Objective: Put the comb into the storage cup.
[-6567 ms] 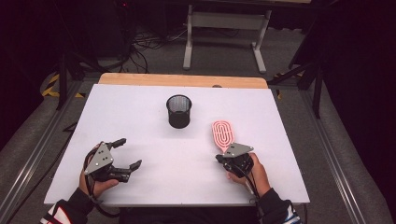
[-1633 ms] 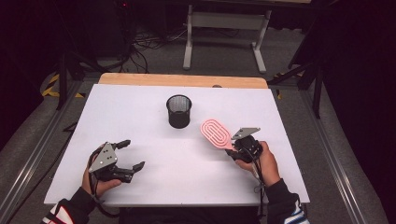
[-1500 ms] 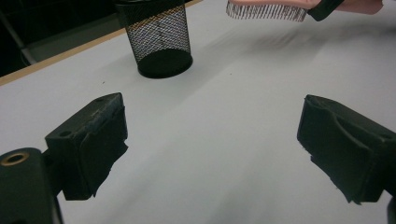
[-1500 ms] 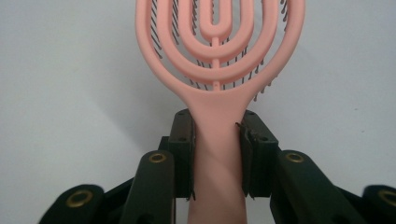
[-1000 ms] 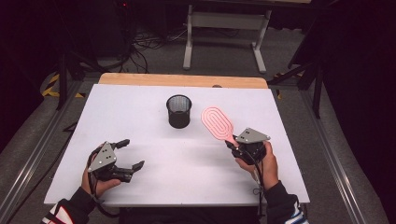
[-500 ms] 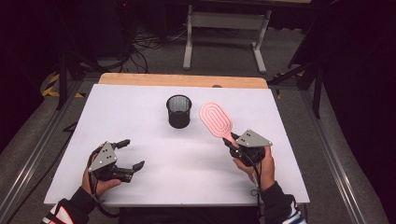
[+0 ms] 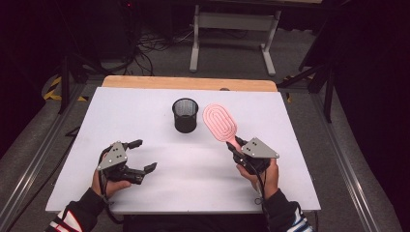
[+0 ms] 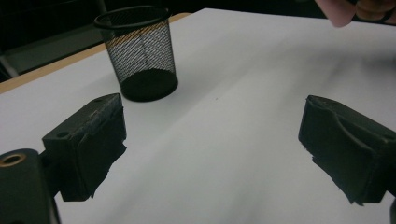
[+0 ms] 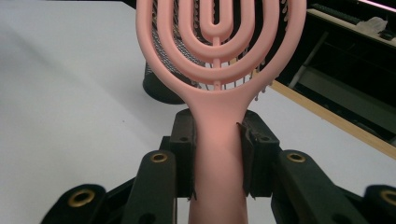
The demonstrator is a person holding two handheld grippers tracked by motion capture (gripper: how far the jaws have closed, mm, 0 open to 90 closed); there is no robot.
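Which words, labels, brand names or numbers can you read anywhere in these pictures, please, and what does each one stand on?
None: no readable text, brand or number appears.
Pink hairbrush: plain, no lettering on its handle or looped head.
Black mesh cup: no label.
White table: blank.
Right gripper and left gripper: bare black jaws, no markings.
Yellow-and-black floor tape: stripes, no words.

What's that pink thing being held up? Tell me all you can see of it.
It is a pink hairbrush, plastic by the look of it. Its oval head is made of nested open loops, with bristles showing behind them in the right gripper view. The right claw clamps its flat handle from both sides and holds it off the white table, head tilted toward the black mesh cup, just right of it.
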